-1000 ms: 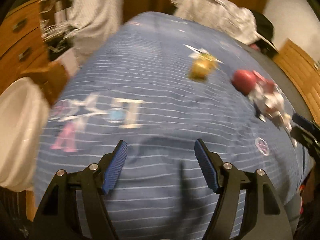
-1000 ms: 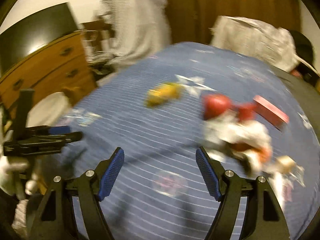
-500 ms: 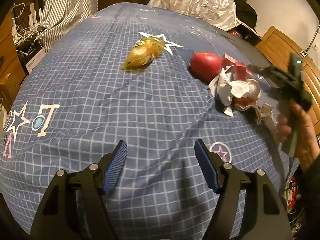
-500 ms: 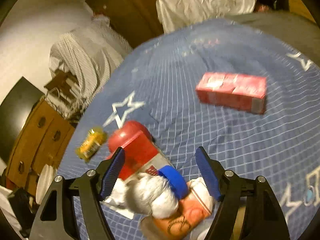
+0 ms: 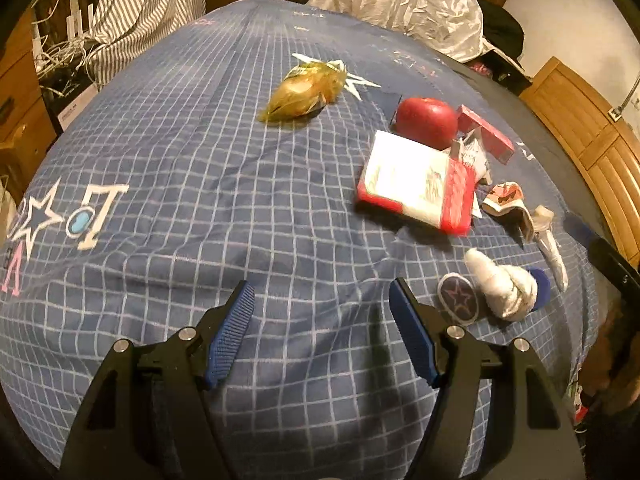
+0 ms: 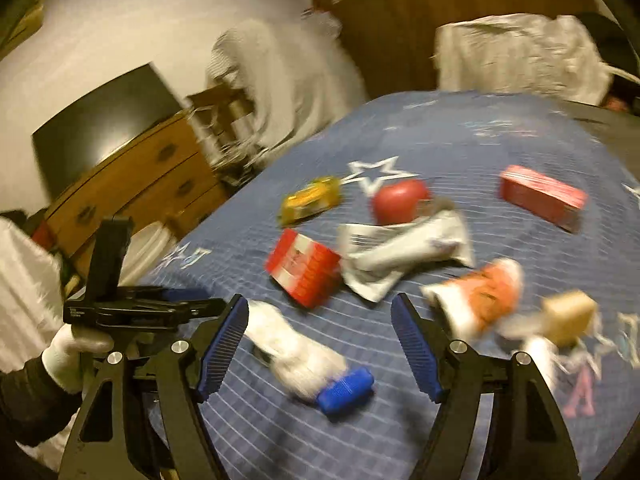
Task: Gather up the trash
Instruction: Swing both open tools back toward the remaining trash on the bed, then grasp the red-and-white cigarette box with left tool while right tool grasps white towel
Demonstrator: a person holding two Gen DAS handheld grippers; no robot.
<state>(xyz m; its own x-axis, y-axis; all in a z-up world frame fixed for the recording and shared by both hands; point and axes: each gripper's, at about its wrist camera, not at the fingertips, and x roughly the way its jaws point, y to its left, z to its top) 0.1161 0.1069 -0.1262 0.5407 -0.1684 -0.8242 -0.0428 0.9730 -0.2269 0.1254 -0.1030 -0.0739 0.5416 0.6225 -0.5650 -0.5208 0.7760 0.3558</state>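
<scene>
the bed point(image 5: 168, 168) fills both views, covered in a blue quilt with a white grid, white stars and pale letters. the trash lies scattered across its right half in the left wrist view, from about 12 to 4 o'clock of the left gripper point(image 5: 322, 334).

largest of the litter is a flat red and white carton point(image 5: 416, 184), lying on its broad face at 1 o'clock. behind it sits a red apple point(image 5: 426, 120), touching a long pink-red box point(image 5: 486, 132) at its right. a crinkled yellow wrapper point(image 5: 304, 90) lies alone at 12 o'clock, on a white star. nearer, at 3 o'clock, a wad of white tissue point(image 5: 502, 284) rests against a blue cap point(image 5: 540, 284). between the tissue and the carton lies an orange and white crumpled wrapper point(image 5: 506, 200).

in the blurred right wrist view the tissue wad point(image 6: 292, 352) and blue cap point(image 6: 346, 390) lie just ahead of the right gripper point(image 6: 320, 342), low between its tips, untouched. the carton point(image 6: 306, 266) stands at 12 o'clock, a grey-white foil wrapper point(image 6: 400, 254) just right of it, and a tan block point(image 6: 568, 316) at 3 o'clock.

both sets of jaws stand apart, holding nothing, above the quilt.

around the bed: a wooden dresser point(image 6: 136, 188) with a dark screen point(image 6: 104, 128) on it, a striped garment point(image 5: 132, 12), a crumpled white plastic bag point(image 5: 400, 4), and a white-gloved hand point(image 6: 70, 350) on the left gripper's handle.
</scene>
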